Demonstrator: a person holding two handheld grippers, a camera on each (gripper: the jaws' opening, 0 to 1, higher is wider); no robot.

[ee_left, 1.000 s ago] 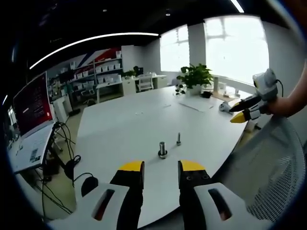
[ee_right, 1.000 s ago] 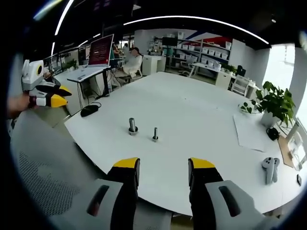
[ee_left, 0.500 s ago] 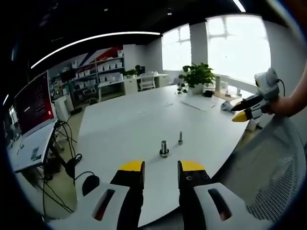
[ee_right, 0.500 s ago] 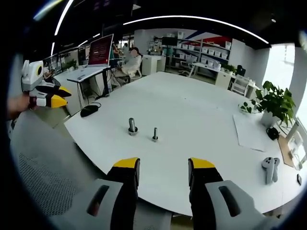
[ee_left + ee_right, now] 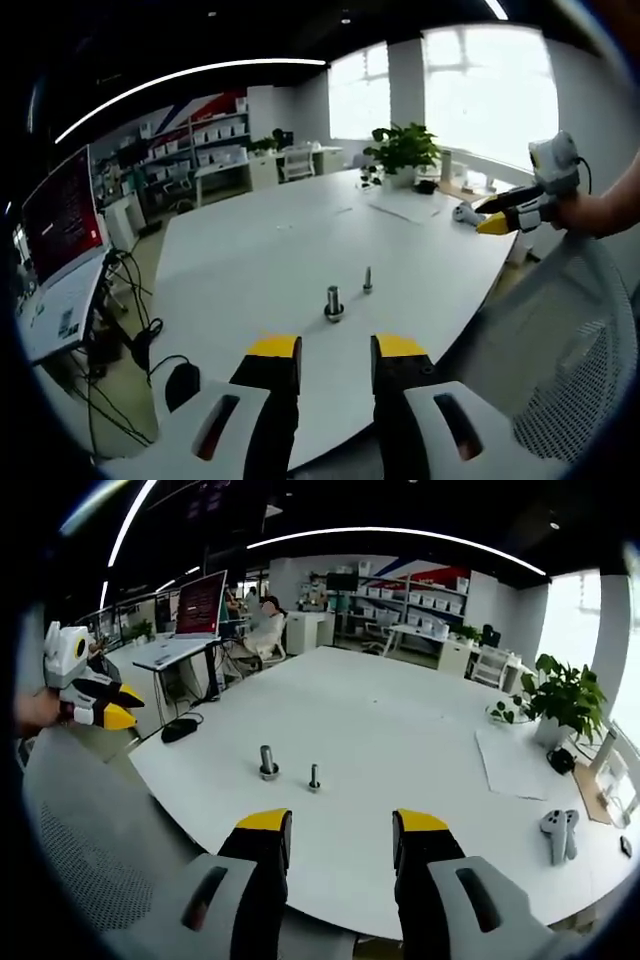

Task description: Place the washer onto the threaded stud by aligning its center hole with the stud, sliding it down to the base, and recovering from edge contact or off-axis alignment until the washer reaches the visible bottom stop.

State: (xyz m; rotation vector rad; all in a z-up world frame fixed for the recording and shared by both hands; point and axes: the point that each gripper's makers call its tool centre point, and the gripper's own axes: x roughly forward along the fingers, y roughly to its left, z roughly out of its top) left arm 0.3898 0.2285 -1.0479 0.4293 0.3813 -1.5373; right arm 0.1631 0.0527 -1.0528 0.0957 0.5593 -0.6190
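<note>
Two small metal pieces stand upright near the white table's near edge. One is a thick stud on a wider round foot (image 5: 333, 303) (image 5: 267, 763); the other is a thinner stud (image 5: 368, 280) (image 5: 314, 777). Whether a washer lies at either foot is too small to tell. My left gripper (image 5: 337, 350) is open and holds nothing, well short of both. My right gripper (image 5: 341, 825) is also open and holds nothing. Each gripper appears in the other's view, held in a hand off the table's edge: the right gripper (image 5: 508, 215) and the left gripper (image 5: 95, 702).
A grey mesh chair back (image 5: 570, 340) (image 5: 80, 840) lies between me and the table (image 5: 260, 250). Far across it are a potted plant (image 5: 562, 695), a sheet of paper (image 5: 515, 760) and a white controller (image 5: 556, 832). A desk with a monitor (image 5: 62, 215) and cables stands beside.
Both views have shifted a little with the hands. The two studs have not moved on the table, and both grippers remain open.
</note>
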